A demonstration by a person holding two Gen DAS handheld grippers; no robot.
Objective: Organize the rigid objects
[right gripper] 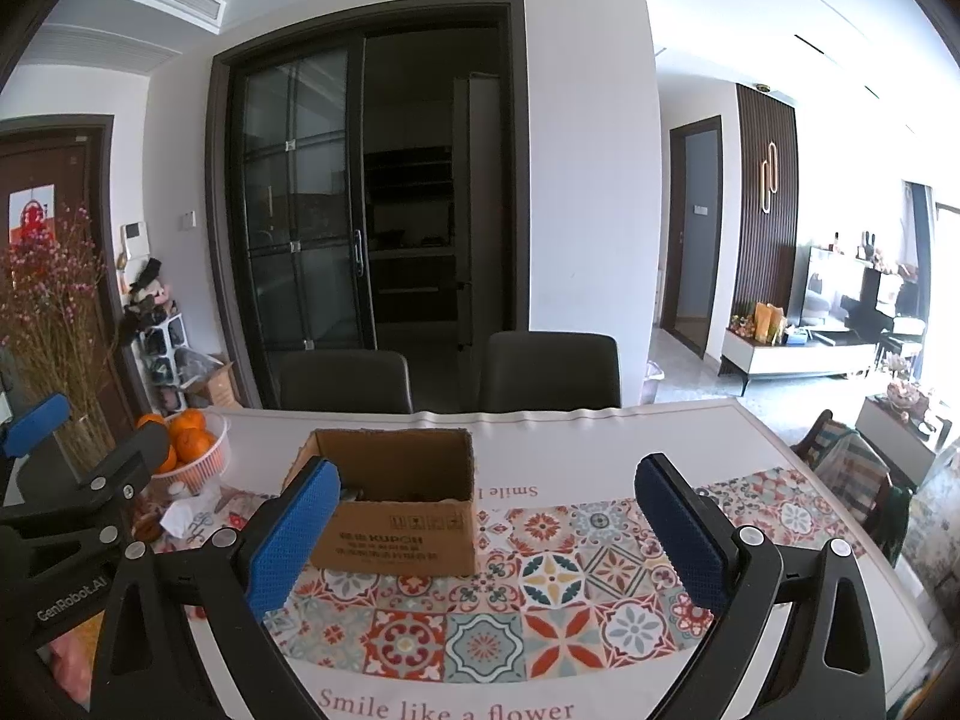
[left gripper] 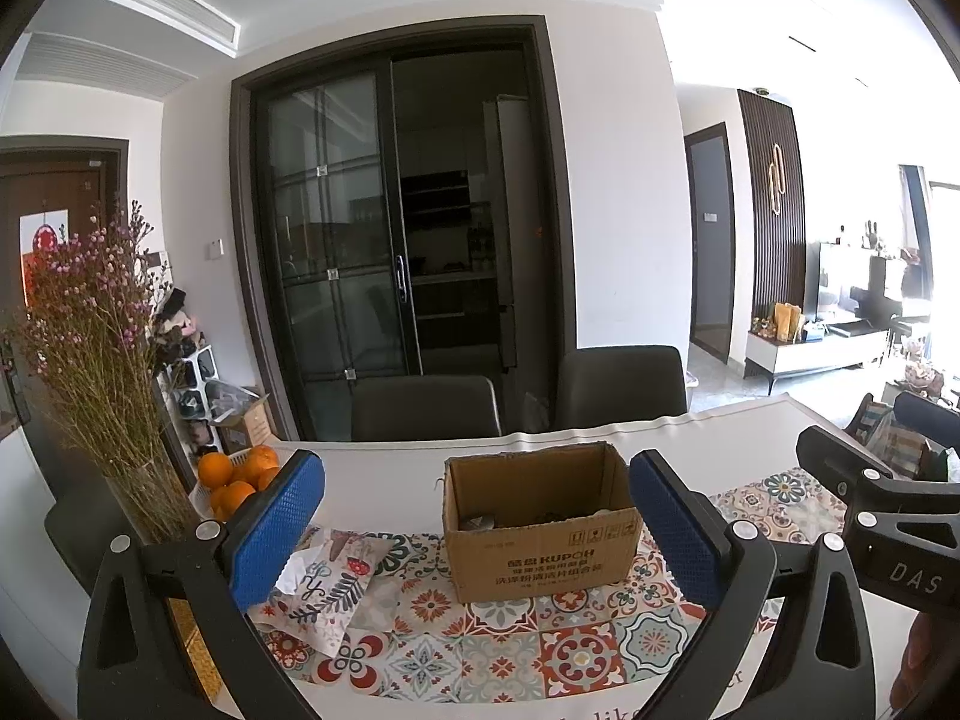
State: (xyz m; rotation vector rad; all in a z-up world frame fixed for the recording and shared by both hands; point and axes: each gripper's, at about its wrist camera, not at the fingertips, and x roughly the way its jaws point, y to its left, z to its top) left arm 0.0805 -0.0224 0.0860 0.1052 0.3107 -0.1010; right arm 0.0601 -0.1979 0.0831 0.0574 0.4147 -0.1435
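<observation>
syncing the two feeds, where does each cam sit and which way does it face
Left wrist: on the left gripper, facing the cardboard box across the table; own open jaws show, right gripper at the edge.
Right wrist: on the right gripper, same heading, box left of centre; left gripper shows.
Shared: box, oranges, chairs.

Count of things at the table

There was one cardboard box (left gripper: 540,516), one basket of oranges (right gripper: 195,456), one vase of dried flowers (left gripper: 144,498), one tissue pouch (left gripper: 330,588), two chairs (left gripper: 423,408), and two grippers, left (left gripper: 477,522) and right (right gripper: 486,528).
</observation>
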